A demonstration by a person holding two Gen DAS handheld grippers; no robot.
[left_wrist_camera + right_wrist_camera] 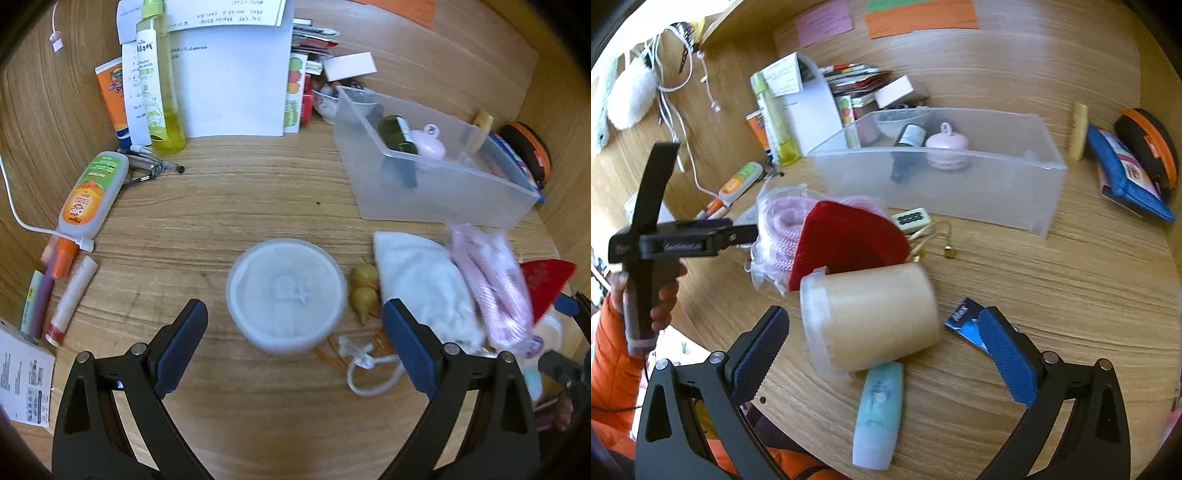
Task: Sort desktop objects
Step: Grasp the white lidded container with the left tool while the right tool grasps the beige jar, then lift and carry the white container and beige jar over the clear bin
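In the left wrist view a round white lidded tub [286, 295] stands on the wooden desk, slightly blurred. My left gripper [295, 347] is open just short of it, one finger on each side, touching nothing. In the right wrist view a frosted jar [871, 317] lies on its side, lid to the left. My right gripper [884, 354] is open around its near end, with no visible contact. A clear plastic bin [436, 192] [942, 184] holds a dark bottle [910, 134] and a pink round case [947, 147].
Beside the jar lie a mint tube [879, 410], a blue packet [964, 321], a red felt piece [846, 240] and bagged pink rope [779, 229]. White cloth [417, 284] and yellow bulbs [364, 288] flank the tub. Bottles, pens and papers [236, 85] crowd the left and back.
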